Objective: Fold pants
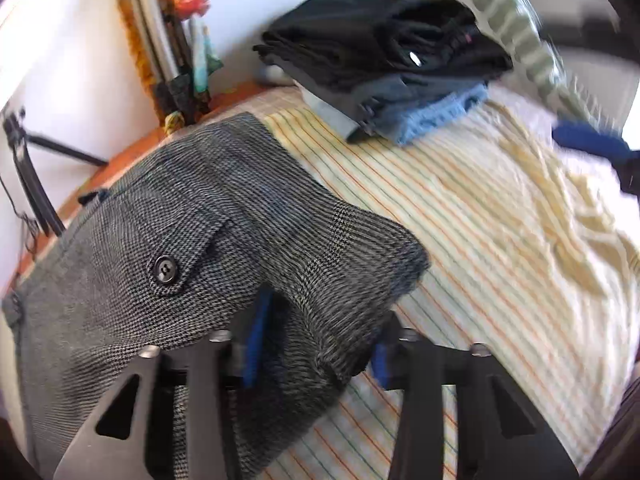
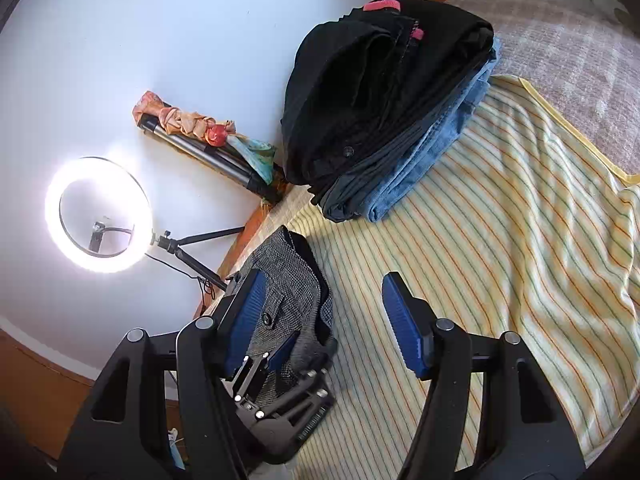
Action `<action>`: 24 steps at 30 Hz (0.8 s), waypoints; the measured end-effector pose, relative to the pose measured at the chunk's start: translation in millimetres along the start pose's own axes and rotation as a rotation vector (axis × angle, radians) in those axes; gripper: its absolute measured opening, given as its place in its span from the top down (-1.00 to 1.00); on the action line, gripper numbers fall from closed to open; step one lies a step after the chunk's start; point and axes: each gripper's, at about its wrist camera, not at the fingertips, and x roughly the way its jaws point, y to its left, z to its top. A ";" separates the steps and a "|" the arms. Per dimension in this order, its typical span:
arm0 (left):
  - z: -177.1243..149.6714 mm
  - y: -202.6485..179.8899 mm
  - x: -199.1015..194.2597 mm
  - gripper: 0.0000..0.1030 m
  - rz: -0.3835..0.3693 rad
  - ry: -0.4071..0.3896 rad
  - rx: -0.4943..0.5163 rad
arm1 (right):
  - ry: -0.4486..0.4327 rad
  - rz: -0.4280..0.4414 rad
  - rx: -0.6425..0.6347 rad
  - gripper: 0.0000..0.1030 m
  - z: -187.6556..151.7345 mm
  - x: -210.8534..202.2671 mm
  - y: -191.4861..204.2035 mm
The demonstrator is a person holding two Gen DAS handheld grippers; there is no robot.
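The grey checked pants (image 1: pixel 192 216) lie folded on the striped sheet (image 1: pixel 460 220), a buttoned pocket flap facing up. My left gripper (image 1: pixel 318 344) is shut on the thick folded edge nearest me, cloth filling the gap between its blue pads. Seen from the right wrist, the pants (image 2: pixel 288 280) sit by the bed's left edge with the left gripper (image 2: pixel 292 356) clamped on them. My right gripper (image 2: pixel 324 324) hangs open over the sheet (image 2: pixel 500 240) just right of the pants, nothing between its pads. Its blurred blue pad (image 1: pixel 588 142) shows at the far right of the left wrist view.
A stack of folded clothes (image 2: pixel 384 112), black on top and blue denim beneath, stands at the back of the bed (image 1: pixel 384 64). A lit ring light (image 2: pixel 98 214) on a tripod stands beyond the wooden bed edge (image 2: pixel 240 248). A striped sleeve (image 1: pixel 500 20) crosses the top right.
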 end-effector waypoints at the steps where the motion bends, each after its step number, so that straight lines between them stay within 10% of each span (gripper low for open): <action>1: 2.6 7.3 -0.8 0.49 -0.035 -0.001 -0.042 | 0.004 -0.001 -0.002 -0.24 -0.9 1.6 0.3; 6: 5.8 43.7 -25.5 0.70 -0.162 -0.082 -0.248 | 0.051 0.001 -0.006 -0.28 -5.0 17.5 1.6; 24: 12.9 53.7 -60.7 0.71 -0.147 -0.178 -0.221 | 0.439 0.140 0.072 -0.51 -0.7 190.5 39.9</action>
